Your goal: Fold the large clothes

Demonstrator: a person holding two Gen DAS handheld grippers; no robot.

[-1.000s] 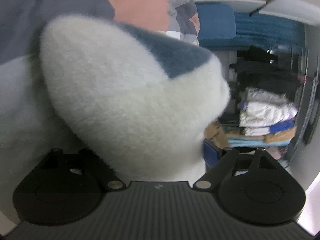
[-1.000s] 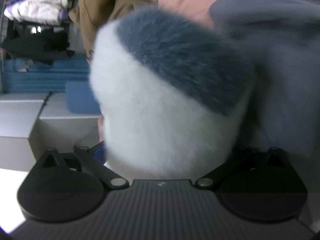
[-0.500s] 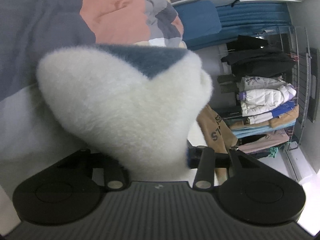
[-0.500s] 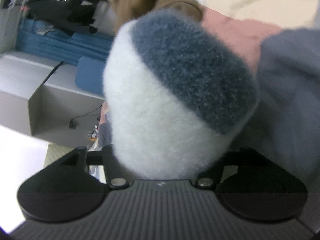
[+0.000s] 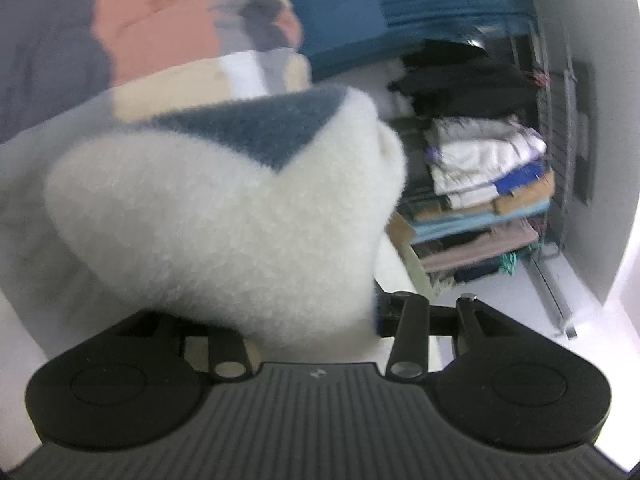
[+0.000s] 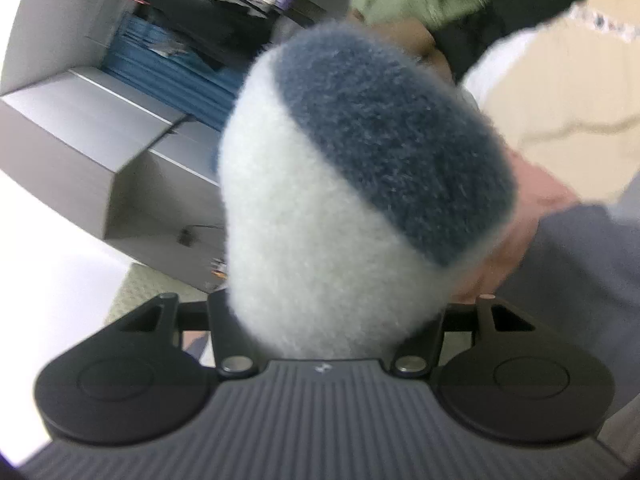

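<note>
A fluffy white garment with a dark blue-grey patch (image 5: pixel 224 216) fills the middle of the left wrist view. My left gripper (image 5: pixel 312 320) is shut on a bunched fold of it; the fingers are hidden under the fleece. In the right wrist view the same garment (image 6: pixel 340 200) bulges out of my right gripper (image 6: pixel 320 332), which is shut on it. Its fingertips are hidden by the fabric too. Both folds are held up in the air.
A bed with a patchwork cover (image 5: pixel 160 32) of grey, pink and cream lies behind. A rack of folded clothes (image 5: pixel 484 184) stands at the right. Grey cabinets (image 6: pixel 100 140), blue bedding (image 5: pixel 420 12) and green and cream garments (image 6: pixel 560 80) are in the background.
Both grippers have closed from wide open onto the fleece and lifted it. The right wrist view has tilted, and more of the room and clothes pile shows behind.
</note>
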